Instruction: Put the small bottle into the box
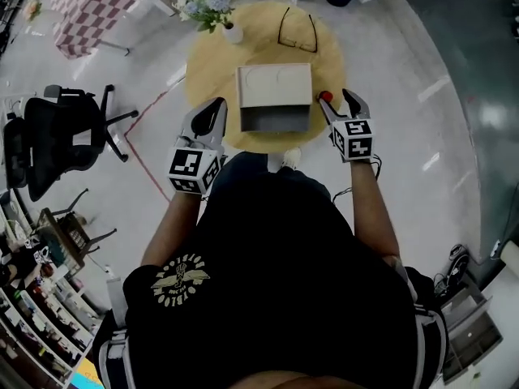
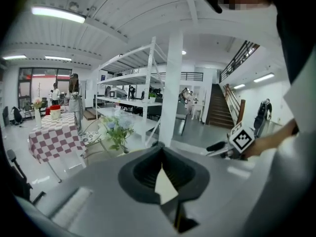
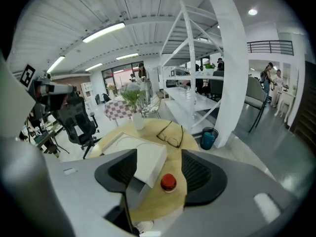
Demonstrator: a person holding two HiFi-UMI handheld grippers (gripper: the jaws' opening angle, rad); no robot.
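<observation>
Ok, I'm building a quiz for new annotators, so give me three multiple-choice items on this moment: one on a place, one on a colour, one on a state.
1. Where is the small bottle? A on the table, right of the box in the head view; B inside the box; C under the table.
2. Its cap is: A blue; B red; C white.
3. The jaws of the right hand-held gripper are: A shut on the bottle; B shut, empty; C apart.
Answers: 1 A, it stands beside the box's outer wall; 2 B, red shows in the right gripper view; 3 C, they stand wide either side of the bottle, not touching it.
</observation>
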